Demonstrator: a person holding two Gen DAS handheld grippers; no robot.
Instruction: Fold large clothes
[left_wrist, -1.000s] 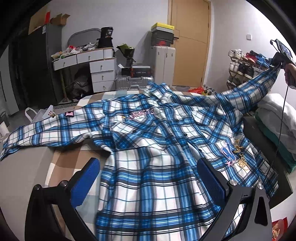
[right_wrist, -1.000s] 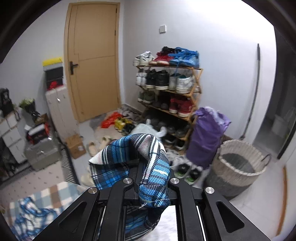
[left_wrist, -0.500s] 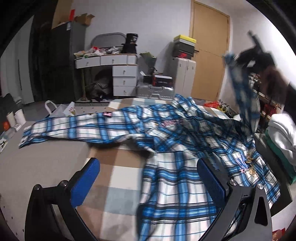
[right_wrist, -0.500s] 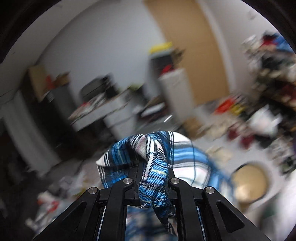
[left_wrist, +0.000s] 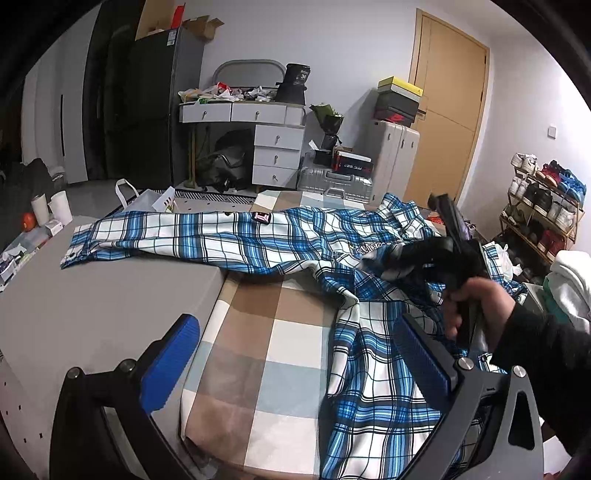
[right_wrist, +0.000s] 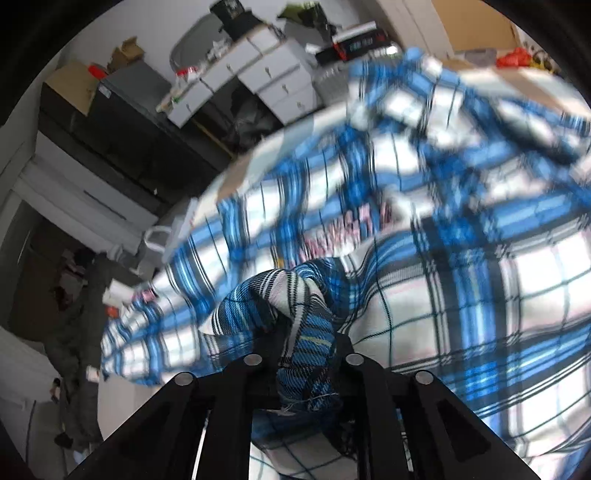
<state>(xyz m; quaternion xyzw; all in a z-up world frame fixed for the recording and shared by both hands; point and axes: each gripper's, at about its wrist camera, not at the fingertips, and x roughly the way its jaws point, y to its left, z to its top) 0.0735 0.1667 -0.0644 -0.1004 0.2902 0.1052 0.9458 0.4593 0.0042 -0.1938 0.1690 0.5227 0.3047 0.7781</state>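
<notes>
Clamped tight, the right gripper (right_wrist: 301, 363) pinches a bunched fold of the blue-and-white plaid shirt (left_wrist: 280, 240), the cloth rolled into a knot just ahead of its black fingers (right_wrist: 354, 365). From the left wrist view the same tool shows as a dark shape over the middle of the shirt, held in the person's right hand (left_wrist: 476, 306), with a black sleeve reaching in from the lower right edge.

Spread wide, the left gripper (left_wrist: 295, 354) holds nothing; its blue pads (left_wrist: 170, 354) frame the near part of the bed. One pad hangs over the checked blanket (left_wrist: 258, 332), the other over the shirt's lower body.

The shirt lies open across the bed. One sleeve stretches flat to the left, its cuff resting on the grey surface (left_wrist: 92, 302) beside the blanket. The body lies crumpled toward the right, pink lettering showing near the chest, and the hem drapes over the near edge. In the right wrist view the fabric beyond the gripped knot is blurred.

Behind the bed stand a white desk with drawers (left_wrist: 266, 133), a silver suitcase (left_wrist: 336, 182) on the floor, a wooden door (left_wrist: 448, 110) and, at the far right, a shoe rack (left_wrist: 539, 210). Folded white cloth (left_wrist: 570, 280) is stacked at the right edge.
</notes>
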